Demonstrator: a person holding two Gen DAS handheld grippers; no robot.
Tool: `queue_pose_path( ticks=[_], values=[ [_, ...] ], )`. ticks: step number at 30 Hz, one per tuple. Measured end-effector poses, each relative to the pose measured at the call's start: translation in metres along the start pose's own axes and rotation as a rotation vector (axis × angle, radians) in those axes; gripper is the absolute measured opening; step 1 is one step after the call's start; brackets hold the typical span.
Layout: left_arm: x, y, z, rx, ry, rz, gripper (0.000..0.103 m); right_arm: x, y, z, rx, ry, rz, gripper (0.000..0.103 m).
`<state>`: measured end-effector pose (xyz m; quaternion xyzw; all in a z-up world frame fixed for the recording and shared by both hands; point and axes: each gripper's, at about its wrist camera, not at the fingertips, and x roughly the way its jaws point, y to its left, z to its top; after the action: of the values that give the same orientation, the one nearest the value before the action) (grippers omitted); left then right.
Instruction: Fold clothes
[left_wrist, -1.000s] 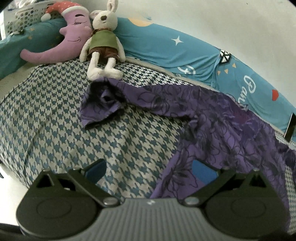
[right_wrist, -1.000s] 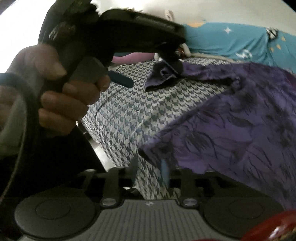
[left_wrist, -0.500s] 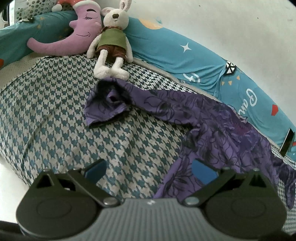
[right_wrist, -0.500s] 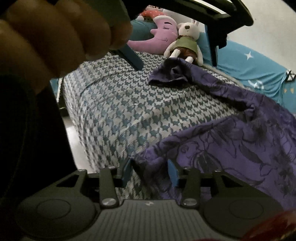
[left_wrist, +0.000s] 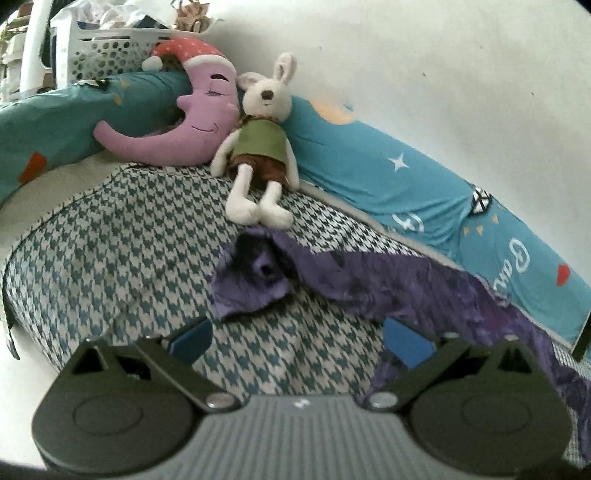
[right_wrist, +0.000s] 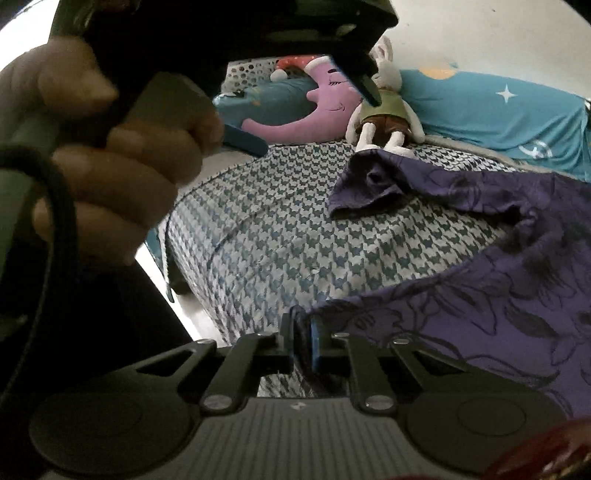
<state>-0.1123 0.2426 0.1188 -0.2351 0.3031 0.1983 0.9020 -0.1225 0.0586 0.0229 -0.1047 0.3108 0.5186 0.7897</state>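
Observation:
A purple floral-print garment (right_wrist: 480, 302) lies spread across the houndstooth bed cover (right_wrist: 277, 236), one sleeve (left_wrist: 258, 280) reaching toward the stuffed rabbit. My right gripper (right_wrist: 303, 343) is shut on the garment's near corner at the bed's edge. My left gripper (left_wrist: 299, 339) hangs open above the cover, its blue pads (left_wrist: 406, 341) wide apart and holding nothing, short of the sleeve cuff. In the right wrist view a hand (right_wrist: 110, 158) holds the left gripper's handle at upper left.
A stuffed rabbit (left_wrist: 264, 147) and a purple moon pillow (left_wrist: 184, 125) lean on teal bolsters (left_wrist: 406, 177) along the wall. A white perforated basket (left_wrist: 107, 51) stands at the back left. The bed's edge drops to a pale floor (right_wrist: 177, 295).
My right gripper's pads have come together on the garment's corner. My left gripper has moved forward toward the sleeve and stays open.

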Motion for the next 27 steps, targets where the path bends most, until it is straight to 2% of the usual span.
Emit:
queue_pose_path(
  ticks=[4,6,9,14,20,27],
  values=[
    [0.005,-0.004,-0.002,0.014,0.016,0.003,0.103,0.009,-0.003,-0.008,0.01,0.053,0.025,0.011],
    [0.007,-0.008,-0.003,0.028,0.026,0.002,0.103,0.009,-0.007,-0.014,0.024,0.077,0.038,0.015],
    [0.013,-0.017,-0.007,0.049,0.049,-0.007,0.103,-0.001,-0.015,-0.018,0.044,0.088,0.075,0.024],
    [0.023,-0.038,-0.016,0.106,0.089,-0.02,0.103,-0.023,-0.029,-0.022,0.095,0.102,0.13,0.024],
    [0.038,-0.06,-0.023,0.155,0.125,-0.026,0.103,-0.055,-0.049,-0.023,0.104,0.092,0.098,0.024],
    [0.062,-0.059,-0.016,0.112,0.177,-0.013,0.103,-0.074,-0.089,-0.015,0.127,0.077,0.001,0.028]
  ],
)
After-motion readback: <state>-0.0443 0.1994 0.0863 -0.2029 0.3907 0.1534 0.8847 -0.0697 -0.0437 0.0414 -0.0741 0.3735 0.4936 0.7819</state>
